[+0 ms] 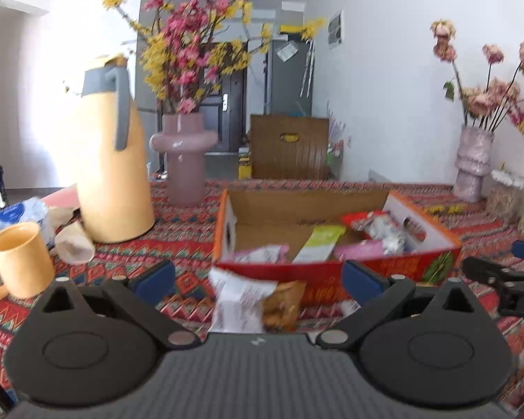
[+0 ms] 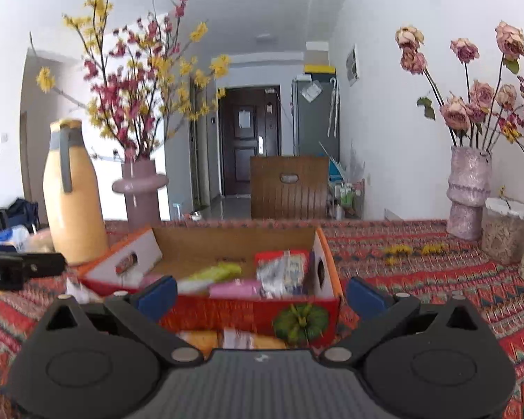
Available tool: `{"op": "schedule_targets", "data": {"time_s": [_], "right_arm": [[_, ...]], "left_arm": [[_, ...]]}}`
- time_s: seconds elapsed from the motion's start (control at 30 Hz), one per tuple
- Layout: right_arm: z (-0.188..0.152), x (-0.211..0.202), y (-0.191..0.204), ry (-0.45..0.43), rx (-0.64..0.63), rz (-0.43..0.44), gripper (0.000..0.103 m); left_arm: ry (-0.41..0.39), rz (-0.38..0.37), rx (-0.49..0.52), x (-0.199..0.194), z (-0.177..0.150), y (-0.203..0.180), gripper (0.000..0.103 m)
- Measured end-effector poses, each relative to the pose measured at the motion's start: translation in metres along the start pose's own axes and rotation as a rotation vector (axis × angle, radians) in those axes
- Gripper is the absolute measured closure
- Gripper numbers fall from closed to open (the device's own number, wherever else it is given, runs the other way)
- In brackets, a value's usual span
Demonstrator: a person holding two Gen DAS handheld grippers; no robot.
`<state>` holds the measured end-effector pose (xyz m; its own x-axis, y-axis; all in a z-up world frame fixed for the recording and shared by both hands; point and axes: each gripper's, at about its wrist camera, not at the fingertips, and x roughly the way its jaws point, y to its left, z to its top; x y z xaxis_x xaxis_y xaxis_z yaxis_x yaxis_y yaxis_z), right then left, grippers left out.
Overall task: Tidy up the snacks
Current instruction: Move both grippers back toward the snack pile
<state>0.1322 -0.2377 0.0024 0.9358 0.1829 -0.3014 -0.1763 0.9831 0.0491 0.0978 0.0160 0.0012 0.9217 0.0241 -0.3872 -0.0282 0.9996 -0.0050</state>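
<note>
Open-topped box (image 2: 227, 310) ahead, thermos (image 2: 71, 202) perhaps crowding its left.

A box (image 1: 332, 276) sits on the table (image 1: 178, 237) at the centre, with several snack packets (image 1: 377, 230) lying in it, most toward its 3 o'clock side. Just before the box, at 6 o'clock, lies a packet (image 1: 241, 300) on the table. At 9 o'clock from the box stands a jug (image 1: 111, 174), with a mug (image 1: 17, 258) before it at 7 o'clock and a tipped cup (image 1: 75, 244) between them. A vase (image 1: 185, 157) stands at 11 o'clock, behind the jug's right. Another vase (image 2: 468, 192) stands at 2 o'clock, a jar (image 2: 504, 230) just beside it. A chair (image 2: 290, 186) is behind the table at 12 o'clock.
</note>
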Motion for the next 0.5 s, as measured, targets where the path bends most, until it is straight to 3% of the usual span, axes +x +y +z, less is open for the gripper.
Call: {"op": "schedule_targets", "data": {"time_s": [0.23, 0.5], "right_arm": [[-0.032, 0.006, -0.012, 0.087, 0.035, -0.027, 0.000], [-0.046, 0.015, -0.023, 0.087, 0.089, -0.024, 0.000]], "left_arm": [[0.075, 0.043, -0.019, 0.013, -0.029, 0.020, 0.000], [0.096, 0.031, -0.051, 0.024, -0.043, 0.028, 0.000]]}}
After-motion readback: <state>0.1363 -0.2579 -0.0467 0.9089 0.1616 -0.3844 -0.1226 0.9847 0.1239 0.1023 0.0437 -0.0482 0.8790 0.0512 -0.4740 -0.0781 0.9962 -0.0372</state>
